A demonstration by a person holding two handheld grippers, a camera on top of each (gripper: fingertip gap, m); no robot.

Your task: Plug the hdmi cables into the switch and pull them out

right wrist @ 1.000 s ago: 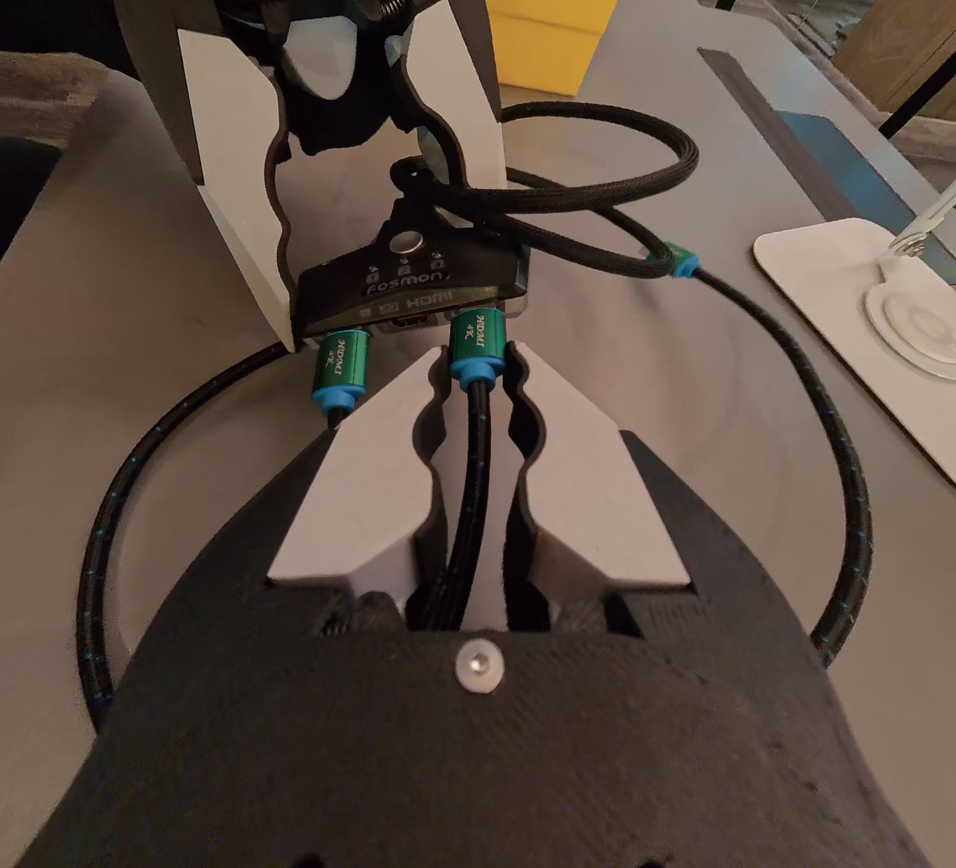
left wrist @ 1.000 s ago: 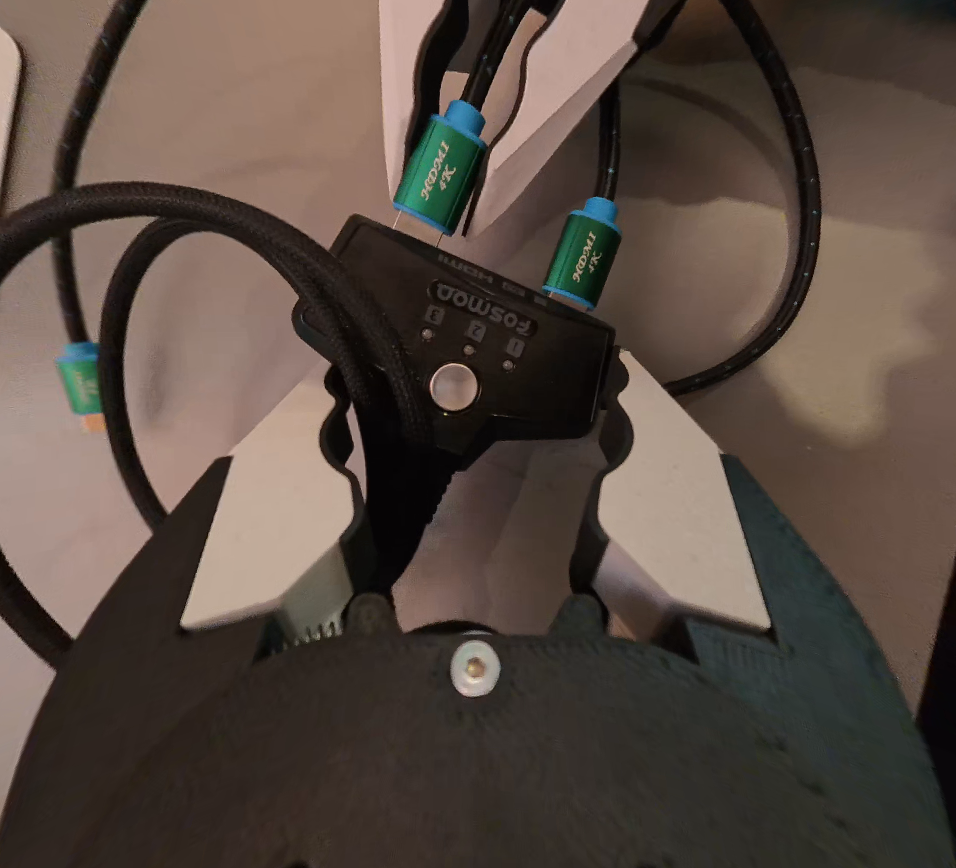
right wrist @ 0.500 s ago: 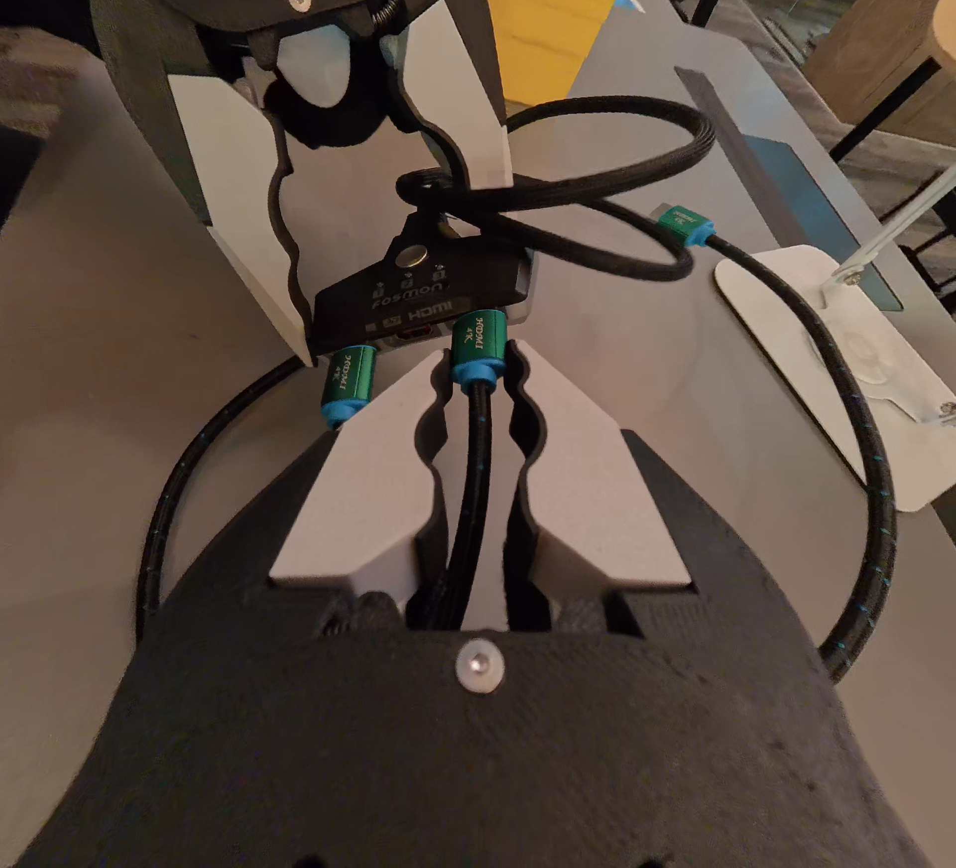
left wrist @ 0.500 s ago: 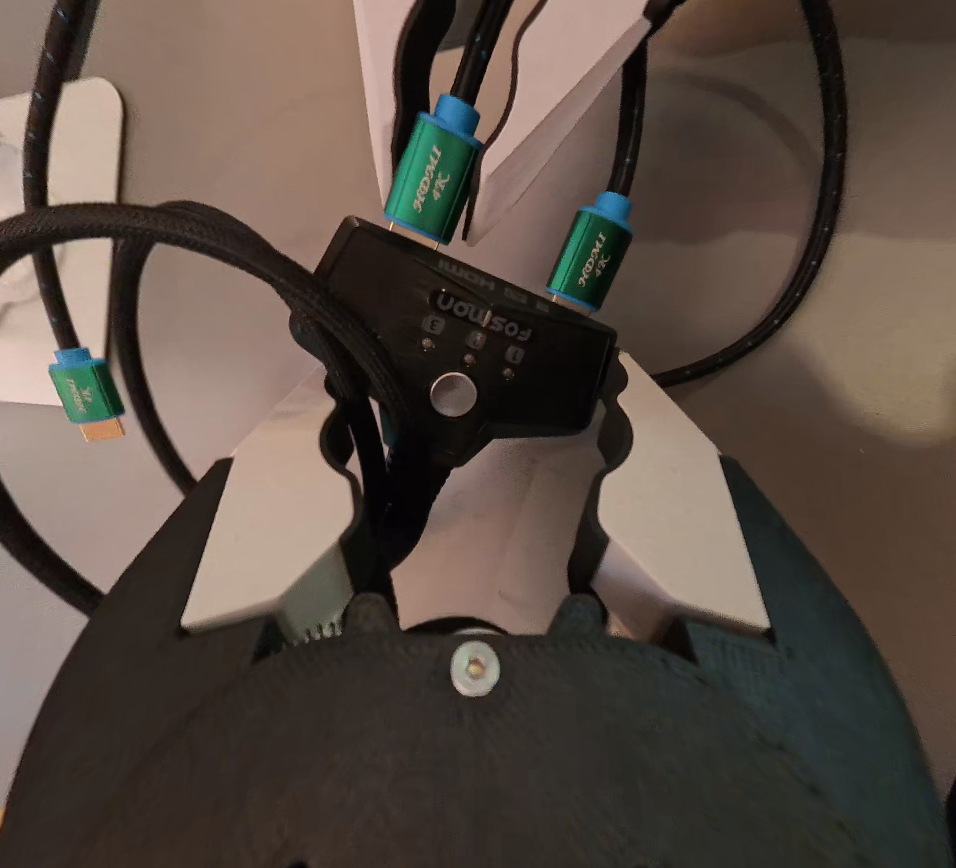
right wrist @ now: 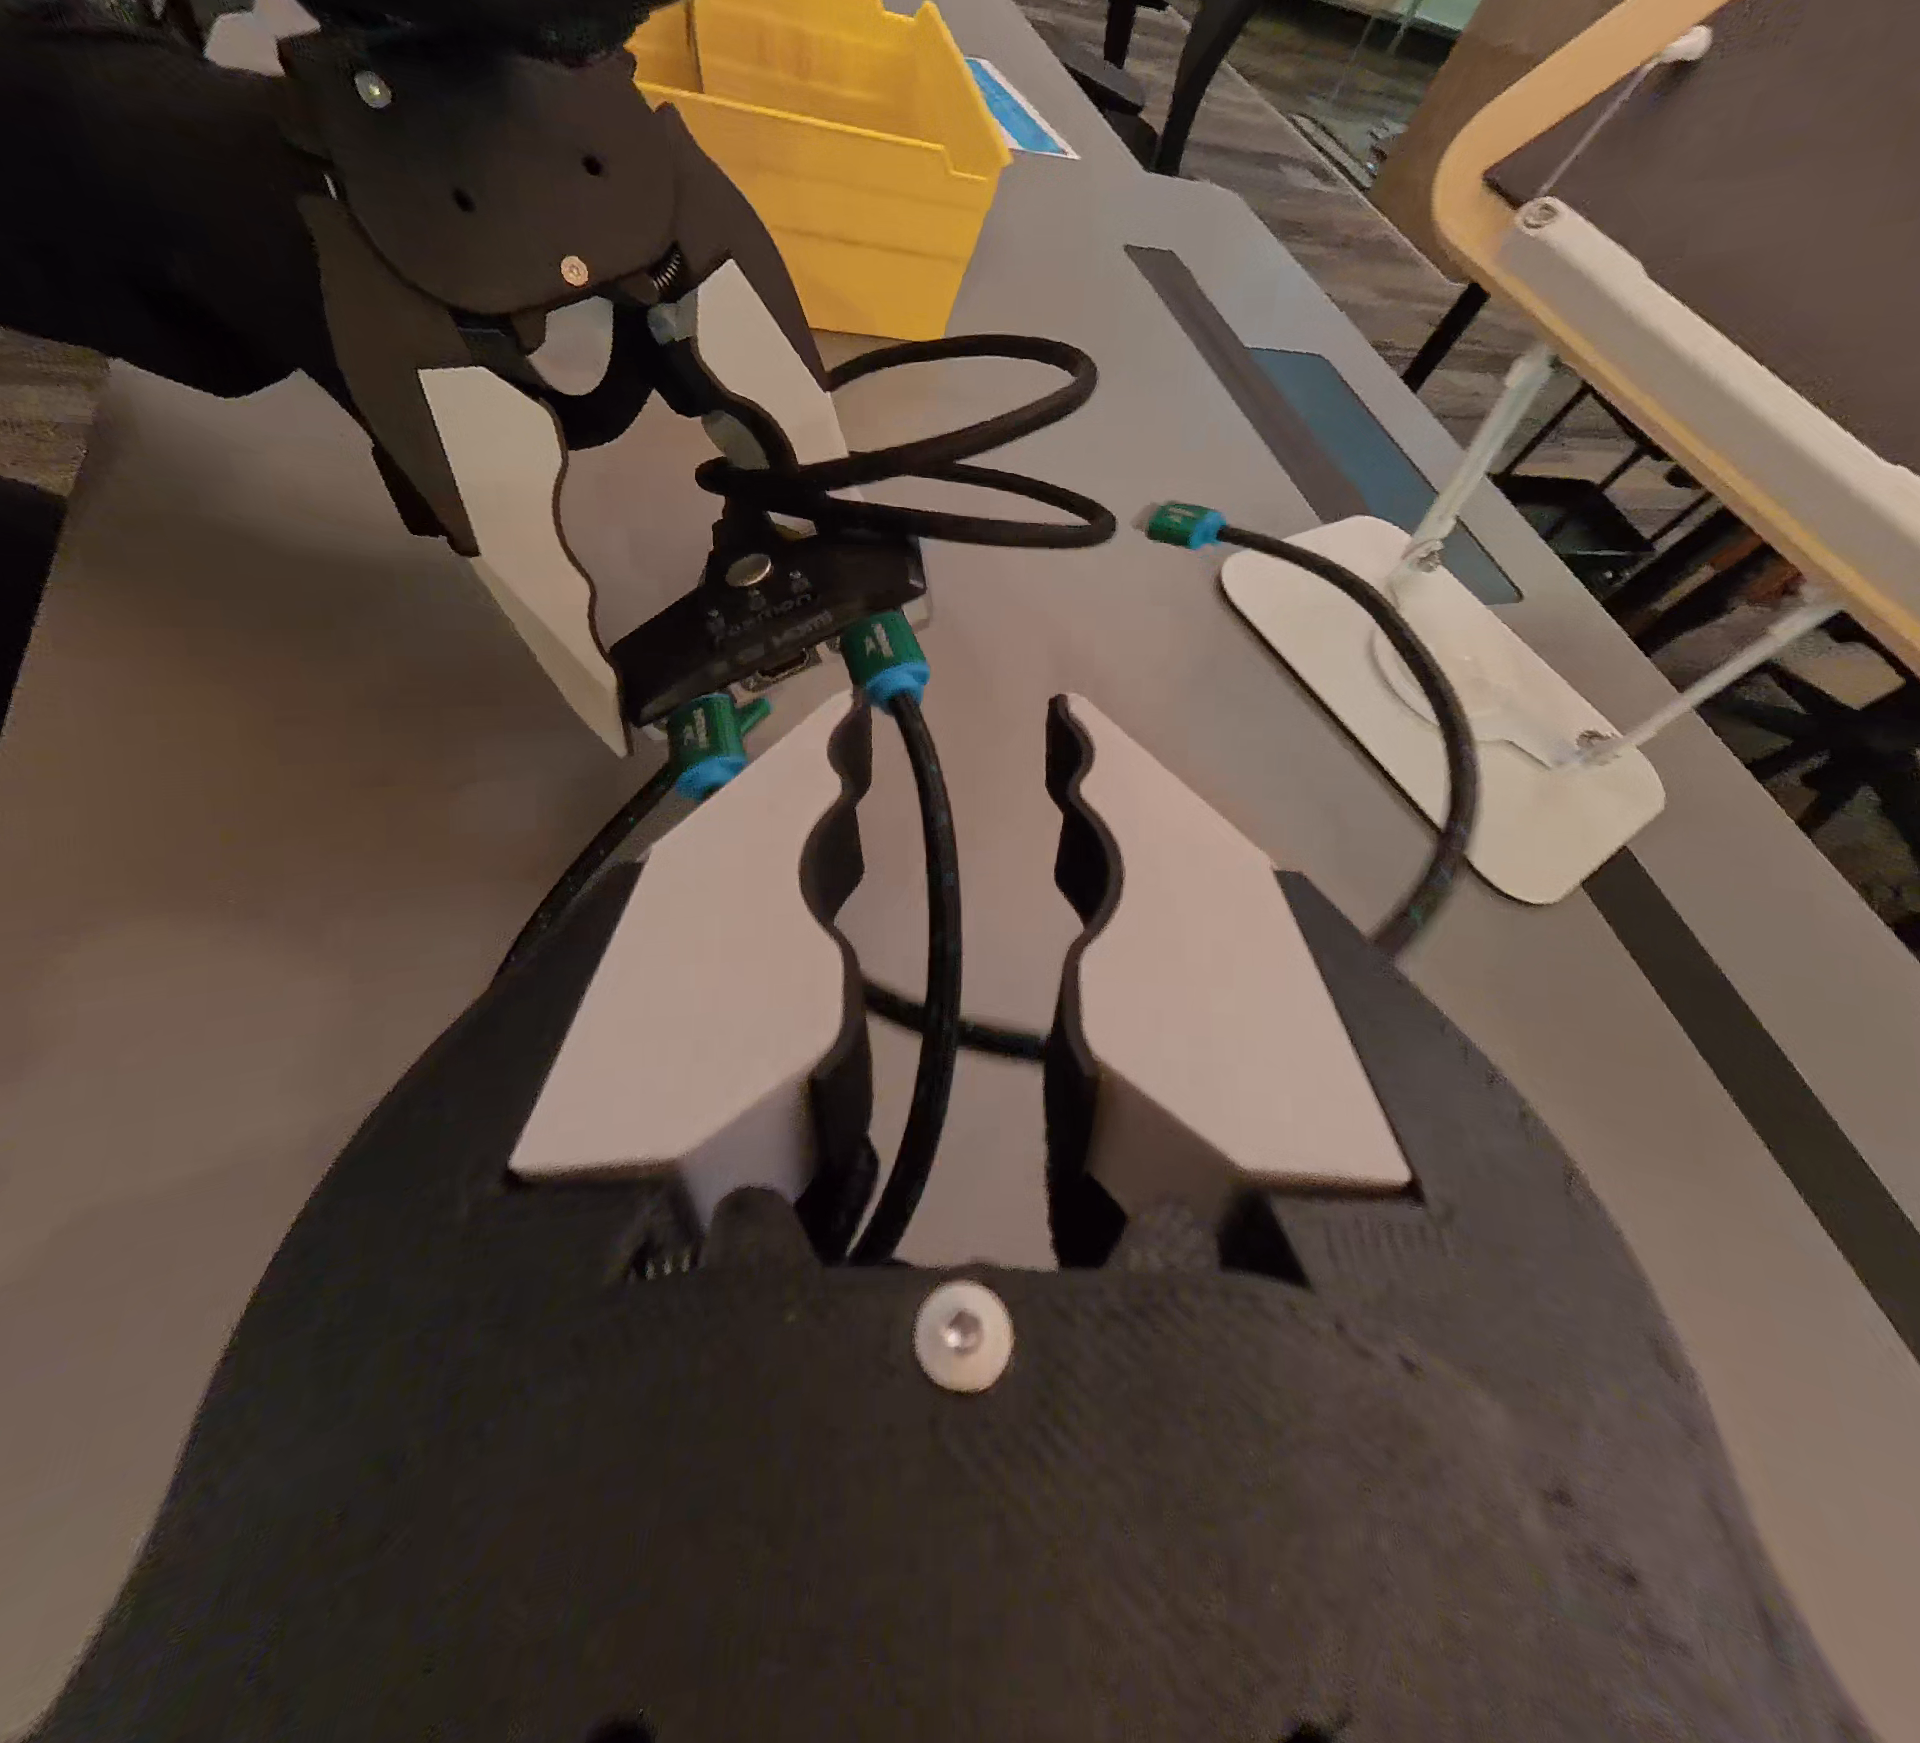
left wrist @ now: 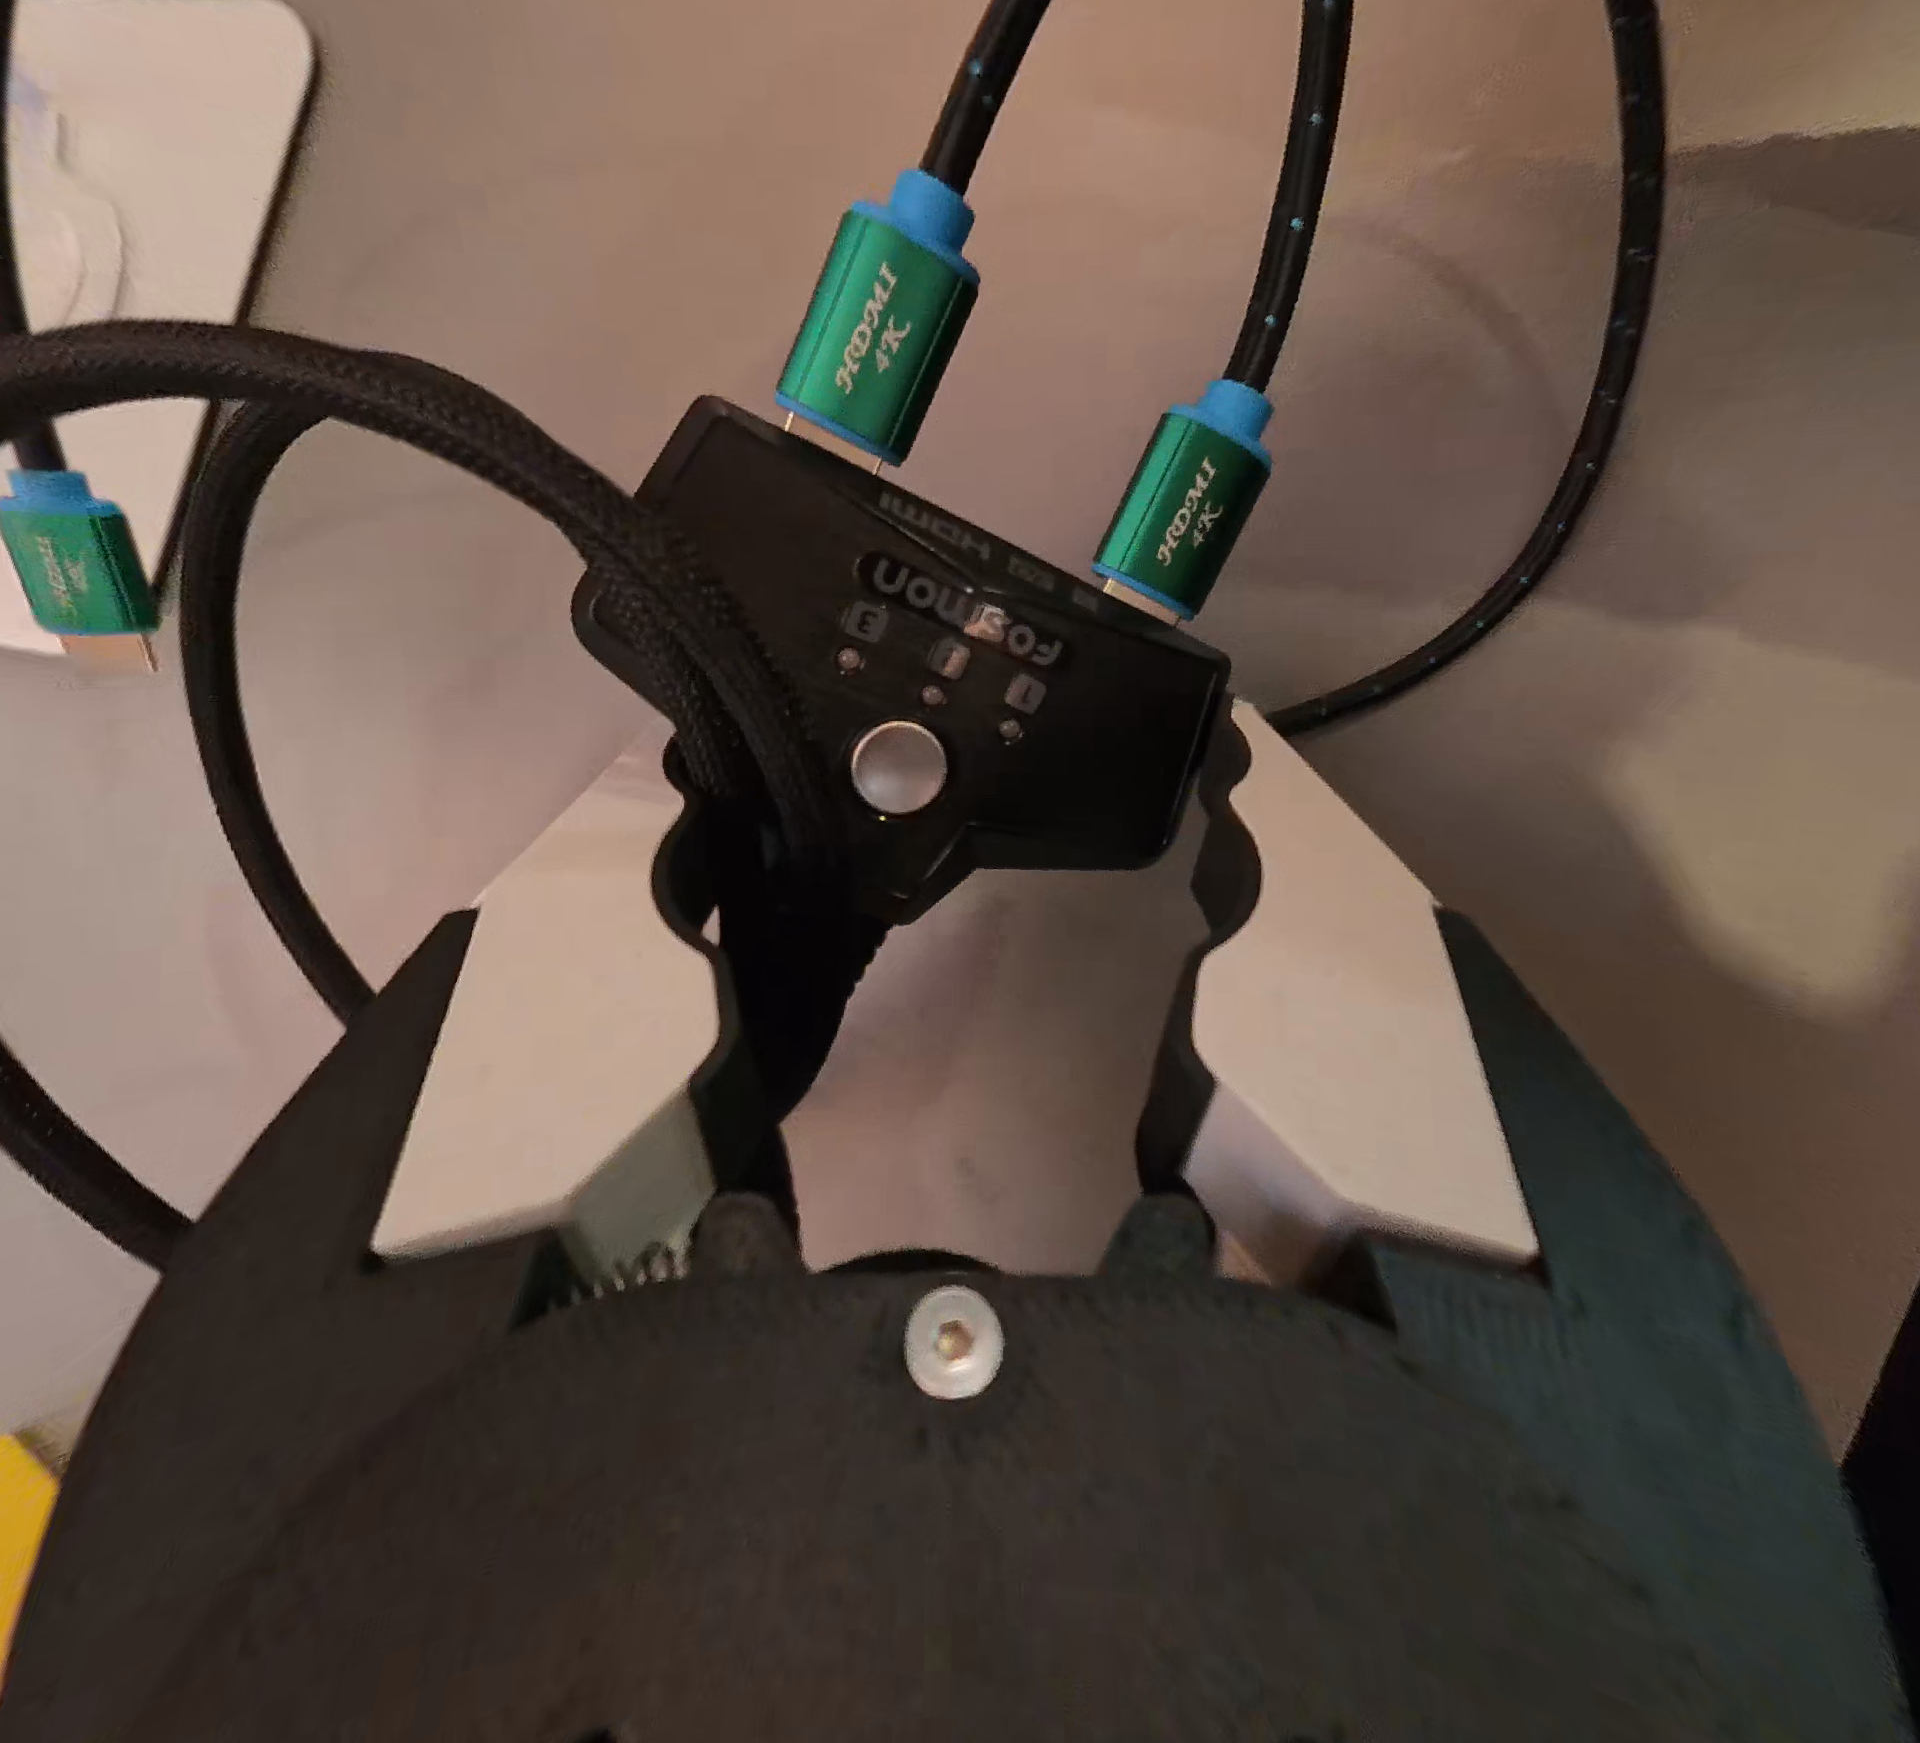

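Left gripper (left wrist: 935, 758): jaws closed on the switch (left wrist: 914, 654), one white finger against each side, holding it above the grey worktop (right wrist: 260, 758). Right gripper (right wrist: 951, 717): jaws parted, gripping nothing; a plugged cable runs loose through the gap.

Switch: small black glossy plastic box, flat top with a round metal button, its own thick braided tail (left wrist: 364, 384) leaving the near end and looping off to the left. Likely light and rigid; the smooth shell could slip or twist in the grip when a plug is pushed or pulled, so the side hold needs to be firm.

Two plugs seated in the far face: left plug (left wrist: 878, 332) and right plug (left wrist: 1179, 514). Middle port looks empty in the right wrist view. A third plug (right wrist: 1179, 526) lies free on the worktop, far right, near a white base plate (right wrist: 1455, 706).

Plugs: green metallic sleeves, blue rubbery collars, rectangular and hard. Best hold, in my judgement, is across the sleeve's flat faces; the metal may be slick. Cables thin, black braid with blue fleck, springy and holding their loops; pulling on the braid would strain the collar.

Yellow plastic bin (right wrist: 831, 166) at far side.
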